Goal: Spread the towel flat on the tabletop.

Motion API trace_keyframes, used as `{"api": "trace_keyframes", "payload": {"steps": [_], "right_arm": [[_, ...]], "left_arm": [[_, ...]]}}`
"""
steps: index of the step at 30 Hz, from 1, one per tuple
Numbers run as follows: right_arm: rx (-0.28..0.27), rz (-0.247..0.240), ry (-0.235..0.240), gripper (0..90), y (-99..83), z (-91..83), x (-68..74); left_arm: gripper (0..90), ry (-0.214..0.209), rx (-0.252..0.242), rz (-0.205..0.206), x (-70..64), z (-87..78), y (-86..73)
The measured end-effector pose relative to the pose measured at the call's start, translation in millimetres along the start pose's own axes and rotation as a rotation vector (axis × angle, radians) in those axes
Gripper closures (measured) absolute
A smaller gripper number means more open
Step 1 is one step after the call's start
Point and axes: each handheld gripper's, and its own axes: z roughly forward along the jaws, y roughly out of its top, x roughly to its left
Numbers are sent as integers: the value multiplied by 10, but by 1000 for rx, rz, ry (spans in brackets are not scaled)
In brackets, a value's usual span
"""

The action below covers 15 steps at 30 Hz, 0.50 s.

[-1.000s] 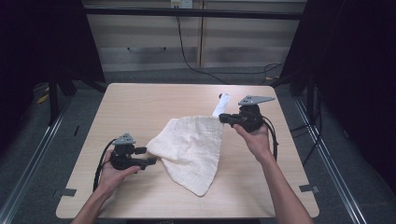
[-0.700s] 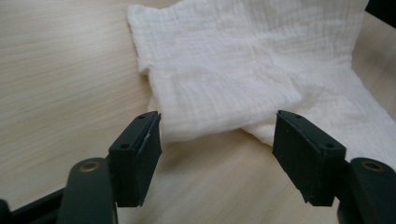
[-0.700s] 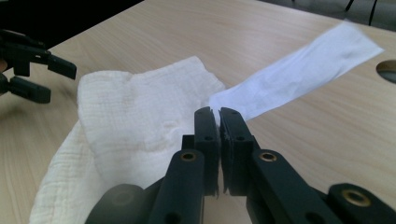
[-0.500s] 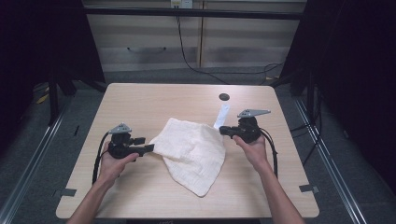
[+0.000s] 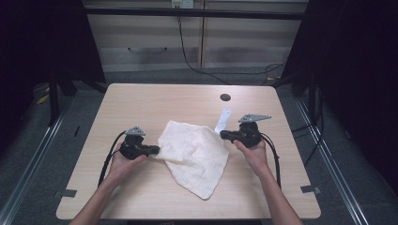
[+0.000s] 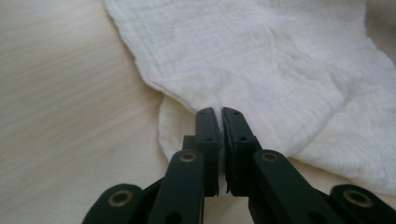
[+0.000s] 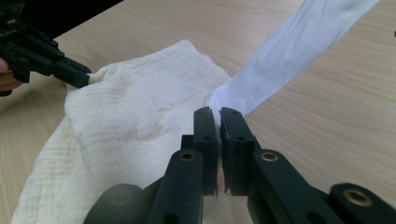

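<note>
L gripper (image 5: 155,151) & R gripper (image 5: 224,134) jaws both clamped on white cloth (image 5: 195,152), opp. corners, on table (image 5: 155,101).

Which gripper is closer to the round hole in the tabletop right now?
Right. The right gripper sits just below the hole, clamped on the cloth; the left gripper is farther off, down-left.

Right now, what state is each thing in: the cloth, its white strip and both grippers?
cloth: crumpled on the table, folded over itself, pinched at both ends.
white strip: lying flat on the table, trailing from the cloth's right end.
left gripper: jaws shut on the cloth's left edge.
right gripper: jaws shut on the cloth where the strip begins.
table: bare light wood around the cloth.
</note>
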Motion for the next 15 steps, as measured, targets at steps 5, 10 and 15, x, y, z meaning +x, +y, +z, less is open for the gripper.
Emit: {"api": "trace_keyframes", "payload": {"steps": [5, 10, 15], "right_arm": [[14, -1, 5, 861, -63, 13, -5], [20, 10, 10, 861, -165, -17, -16], [12, 4, 16, 861, -219, -63, 11]], "left_arm": [[861, -55, 2, 36, -235, -105, -113], [858, -109, -12, 26, -357, -238, -283], [838, -164, -19, 13, -464, -342, -417]]}}
